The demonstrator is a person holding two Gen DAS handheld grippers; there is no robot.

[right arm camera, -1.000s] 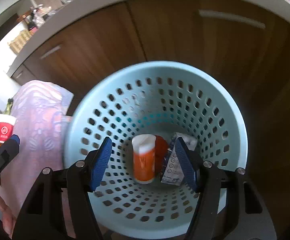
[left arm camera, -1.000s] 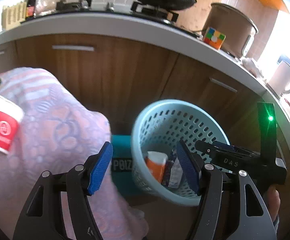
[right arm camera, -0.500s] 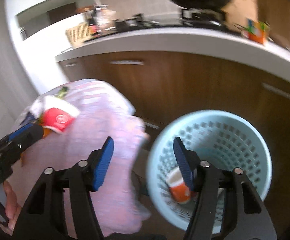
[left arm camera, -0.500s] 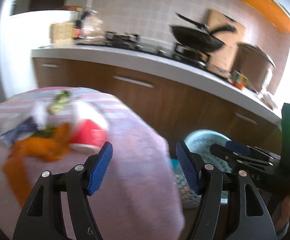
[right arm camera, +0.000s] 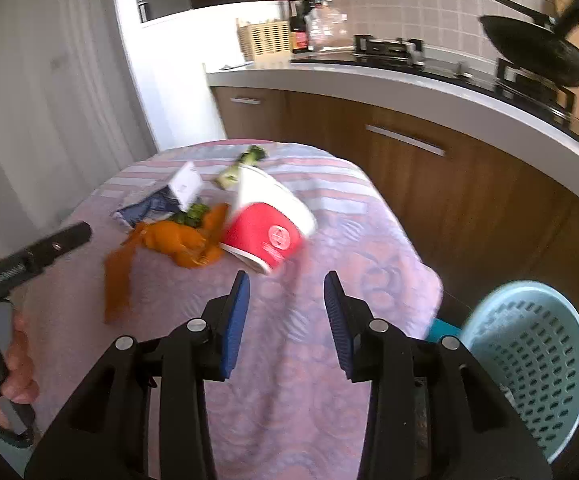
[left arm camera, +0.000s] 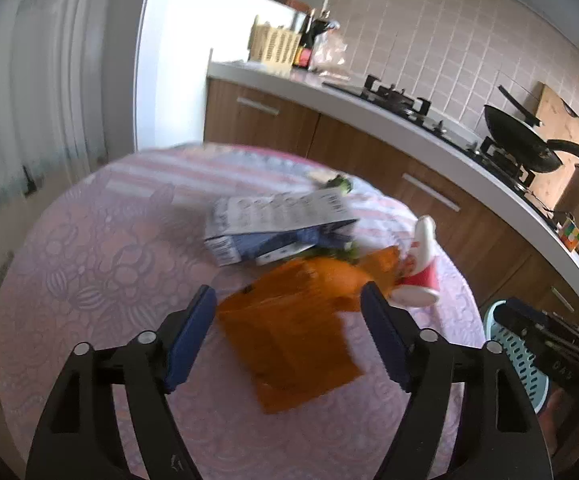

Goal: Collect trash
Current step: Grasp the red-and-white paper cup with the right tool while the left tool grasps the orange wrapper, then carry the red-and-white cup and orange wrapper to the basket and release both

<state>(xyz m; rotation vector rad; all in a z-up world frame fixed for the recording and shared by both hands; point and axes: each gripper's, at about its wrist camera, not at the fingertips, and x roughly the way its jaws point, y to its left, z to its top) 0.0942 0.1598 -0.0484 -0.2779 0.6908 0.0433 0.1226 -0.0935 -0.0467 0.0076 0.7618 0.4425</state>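
left gripper is spread wide with nothing between the blue pads, hovering over a floppy orange plastic bag on the pink patterned tablecloth. right gripper is also apart and empty, pointed at a red and white paper cup lying on its side near the table's right edge. trash sits in one cluster mid table: orange bag, a flattened blue and white carton just behind it, green vegetable scraps beyond and under the carton, cup at the right end touching the bag. in the right wrist view the bag is crumpled, with a strip trailing toward the near edge. light blue perforated basket stands on the floor to the right of the table, below the tabletop, beside the brown cabinets; its contents can't be made out. white counter behind holds a stove with a black wok. both views are a bit motion blurred.
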